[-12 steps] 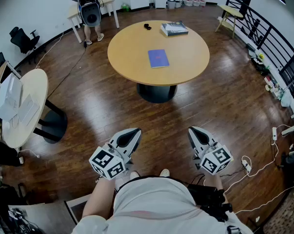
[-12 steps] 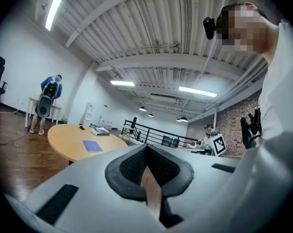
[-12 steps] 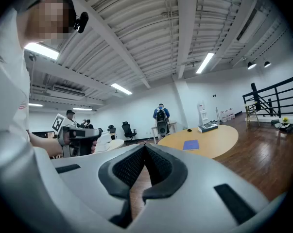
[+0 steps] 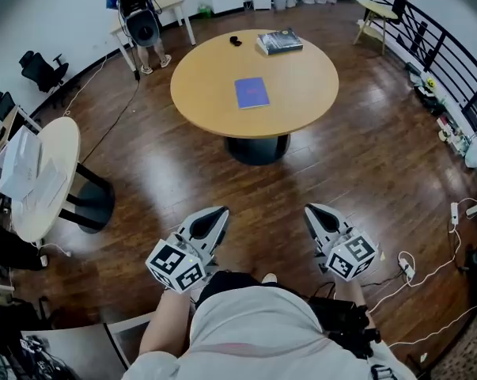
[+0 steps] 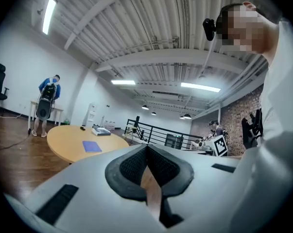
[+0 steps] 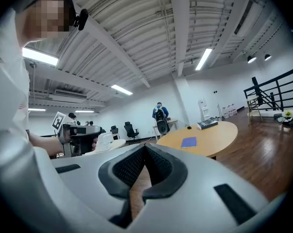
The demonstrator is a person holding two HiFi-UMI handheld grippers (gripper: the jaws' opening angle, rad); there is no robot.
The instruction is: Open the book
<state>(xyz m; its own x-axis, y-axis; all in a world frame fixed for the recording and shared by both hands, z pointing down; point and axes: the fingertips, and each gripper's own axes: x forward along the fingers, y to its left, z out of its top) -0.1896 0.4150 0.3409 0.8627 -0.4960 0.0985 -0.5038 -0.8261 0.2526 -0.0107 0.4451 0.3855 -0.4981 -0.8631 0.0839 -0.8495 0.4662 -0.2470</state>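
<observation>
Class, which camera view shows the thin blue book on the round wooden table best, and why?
The head view: it looks down on the thin blue book, showing its whole closed cover on the round wooden table. Both gripper views catch it only as a flattened blue patch beyond their jaws.

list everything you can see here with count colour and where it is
round table: one, tan, room centre
book: one, blue, closed, on round table
book stack: one, dark, table's far edge
small object: one, black, left of stack
side table: one, pale, left, papers on it
office chairs: two, black, left wall
chair: one, yellow, far right
bystander: one, blue top, far left
left gripper: one, white, shut, empty
right gripper: one, white, shut, empty
</observation>
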